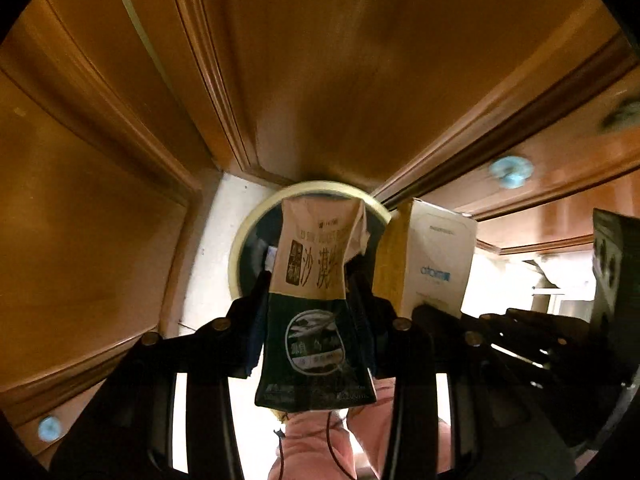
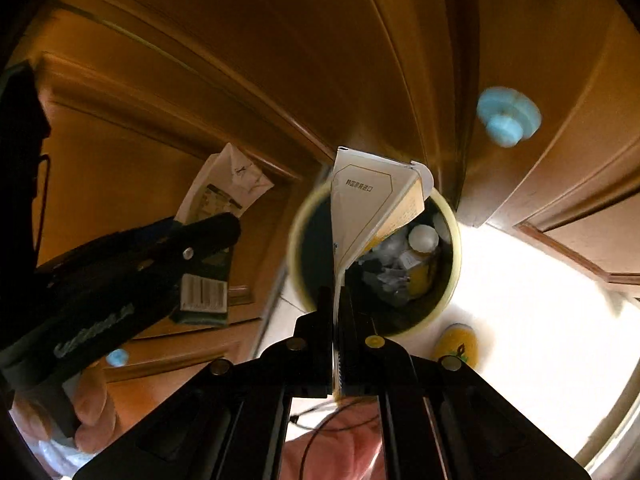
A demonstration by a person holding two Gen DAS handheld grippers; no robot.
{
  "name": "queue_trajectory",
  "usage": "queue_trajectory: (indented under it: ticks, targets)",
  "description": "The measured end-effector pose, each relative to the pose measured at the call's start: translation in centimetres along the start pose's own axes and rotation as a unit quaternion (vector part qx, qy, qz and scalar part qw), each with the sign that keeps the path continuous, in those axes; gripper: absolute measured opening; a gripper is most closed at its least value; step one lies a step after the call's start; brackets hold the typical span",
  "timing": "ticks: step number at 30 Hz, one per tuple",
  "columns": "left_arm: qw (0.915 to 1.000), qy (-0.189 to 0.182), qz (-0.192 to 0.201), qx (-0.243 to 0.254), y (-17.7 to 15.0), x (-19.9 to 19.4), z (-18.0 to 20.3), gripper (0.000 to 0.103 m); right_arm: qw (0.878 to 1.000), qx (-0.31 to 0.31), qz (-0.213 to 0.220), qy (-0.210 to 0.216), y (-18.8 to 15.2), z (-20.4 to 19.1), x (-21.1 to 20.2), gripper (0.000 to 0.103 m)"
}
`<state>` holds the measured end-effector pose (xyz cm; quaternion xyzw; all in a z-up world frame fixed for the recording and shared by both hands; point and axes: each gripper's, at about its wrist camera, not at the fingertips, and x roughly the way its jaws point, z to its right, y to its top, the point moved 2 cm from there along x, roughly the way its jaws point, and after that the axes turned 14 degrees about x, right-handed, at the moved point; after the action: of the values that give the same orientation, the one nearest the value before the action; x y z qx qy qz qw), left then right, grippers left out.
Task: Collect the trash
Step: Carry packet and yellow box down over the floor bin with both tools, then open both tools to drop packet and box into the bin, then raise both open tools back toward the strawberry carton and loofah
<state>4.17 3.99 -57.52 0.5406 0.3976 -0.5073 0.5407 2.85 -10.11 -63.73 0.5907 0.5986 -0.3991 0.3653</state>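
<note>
My left gripper [image 1: 310,286] is shut on a flattened milk carton [image 1: 316,300], beige at the top and dark green below. It hangs right over a round bin with a pale yellow rim [image 1: 248,224]. My right gripper [image 2: 340,304] is shut on a flattened white box [image 2: 360,208] with a yellow side, held over the same bin [image 2: 452,280]. Crumpled trash [image 2: 400,264] lies inside the bin. The right wrist view also shows the carton [image 2: 216,208] in the left gripper [image 2: 200,240] at the left. The left wrist view shows the white box [image 1: 436,264] at the right.
Brown wooden cabinet doors [image 1: 320,80] with pale blue knobs [image 2: 506,116] rise behind and beside the bin. The bin stands on a bright white floor [image 2: 520,300]. A yellow object [image 2: 456,344] lies on the floor beside it. A person's hand [image 2: 92,404] grips the left tool.
</note>
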Motion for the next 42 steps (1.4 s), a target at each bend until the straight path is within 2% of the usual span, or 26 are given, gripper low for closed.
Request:
queue_trajectory:
  ticks: [5,6,7,8,9,10,17,23,28,32,36,42]
  targets:
    - [0.9996,-0.005,-0.026,-0.005,-0.6,4.4,-1.4,0.053,0.999,-0.023,-0.017,-0.021,0.0,1.7,5.7,0.003]
    - [0.9994,-0.008,-0.032,-0.006,-0.8,5.1,-2.0,0.060,0.999,-0.025,-0.022,-0.026,0.9,1.5,6.4,0.008]
    - [0.9992,-0.011,-0.039,-0.007,-0.9,5.7,-2.2,0.061,0.999,-0.027,-0.026,-0.032,1.0,1.7,7.0,0.023]
    - [0.9988,-0.013,-0.046,-0.009,-1.1,6.2,-2.3,0.061,0.999,-0.028,-0.024,-0.038,1.2,2.2,7.4,0.035]
    - [0.9982,-0.015,-0.056,-0.013,-1.3,6.9,-2.7,0.061,0.999,-0.031,-0.015,-0.042,1.3,2.4,7.5,0.054]
    - [0.9980,-0.014,-0.060,-0.016,-1.3,7.2,-2.7,0.061,0.998,-0.035,-0.005,-0.043,1.3,2.3,7.6,0.064]
    - [0.9977,0.000,-0.063,-0.025,-1.7,7.4,-2.9,0.061,0.997,-0.055,-0.001,-0.054,0.5,2.3,7.5,0.066]
    - [0.9977,0.005,-0.064,-0.023,-1.9,5.2,-2.6,0.061,0.997,-0.047,0.004,-0.067,-0.4,0.7,5.8,0.066]
    - [0.9973,0.008,-0.067,-0.028,-2.0,0.8,-2.0,0.061,0.997,-0.032,0.001,-0.069,-1.4,-0.2,2.1,0.066]
    - [0.9971,0.018,-0.068,-0.029,-1.9,-4.9,-1.1,0.061,0.997,-0.029,0.000,-0.071,-2.1,-2.1,-2.8,0.066]
    - [0.9979,0.019,-0.056,-0.026,-1.3,-11.6,-0.2,0.061,0.996,-0.034,0.019,-0.077,-2.6,-4.6,-9.5,0.066]
    - [0.9997,0.023,-0.007,0.002,0.3,-23.8,1.6,0.061,0.995,-0.026,0.061,-0.072,-3.3,-8.7,-21.3,0.066]
